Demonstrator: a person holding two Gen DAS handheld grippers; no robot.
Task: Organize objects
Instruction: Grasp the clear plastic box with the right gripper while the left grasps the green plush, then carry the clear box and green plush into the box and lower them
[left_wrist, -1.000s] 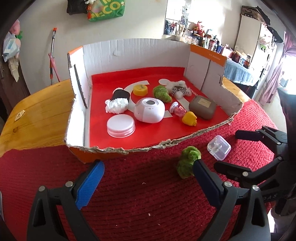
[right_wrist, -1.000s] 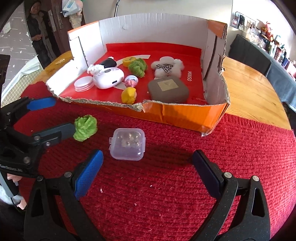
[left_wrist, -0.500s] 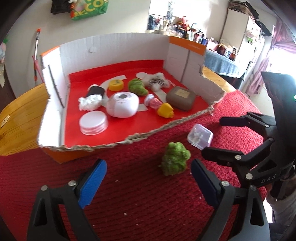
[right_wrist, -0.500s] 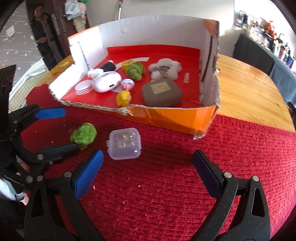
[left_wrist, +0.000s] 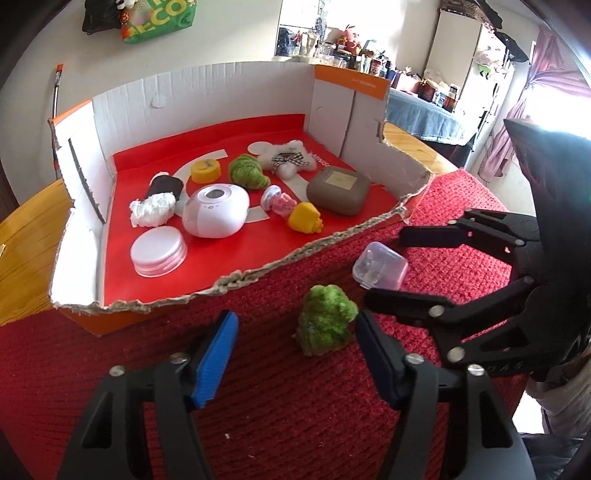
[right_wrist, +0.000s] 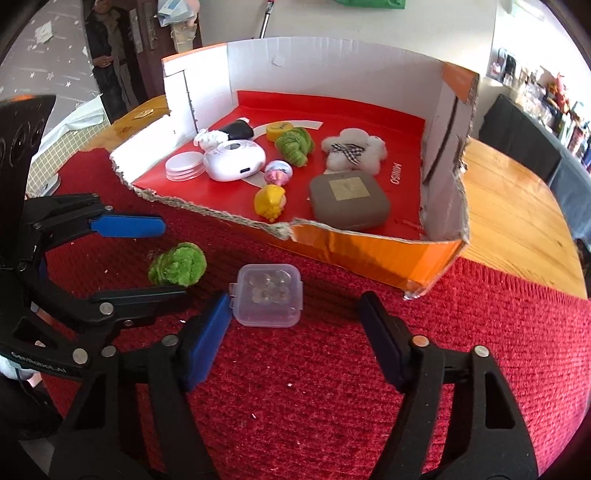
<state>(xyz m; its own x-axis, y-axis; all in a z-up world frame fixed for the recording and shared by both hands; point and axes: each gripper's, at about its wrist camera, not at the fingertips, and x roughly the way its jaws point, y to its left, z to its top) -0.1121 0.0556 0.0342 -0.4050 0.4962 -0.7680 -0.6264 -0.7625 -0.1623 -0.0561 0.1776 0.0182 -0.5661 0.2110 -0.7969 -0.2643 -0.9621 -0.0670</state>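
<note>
Left wrist view: left gripper (left_wrist: 293, 341) half open, jaws just been closing, green toy (left_wrist: 325, 320) sitting between pads on red mat (left_wrist: 258, 406), unpressed. Right gripper (right_wrist: 295, 330) likewise narrowing round clear case (right_wrist: 269, 300), not gripping. Both lying before box (right_wrist: 362, 254).

Left gripper (left_wrist: 295, 343) tilted steeply down, blue-padded fingers (left_wrist: 216, 360) half spread, jaws have just been closing; a green fuzzy thing (left_wrist: 325, 319) sits low between them near the right pad, no clear pad contact. Right gripper (right_wrist: 295, 332) also pitched steeply down, jaws half spread and just been closing; a small clear box (right_wrist: 269, 295) lies between the tips, its corner just at the left pad, right pad well apart from it. Both grippers side by side, near each other, tips close to the surface. Edge of a pale sleeve (left_wrist: 565, 391) behind right gripper in left wrist view.
</note>
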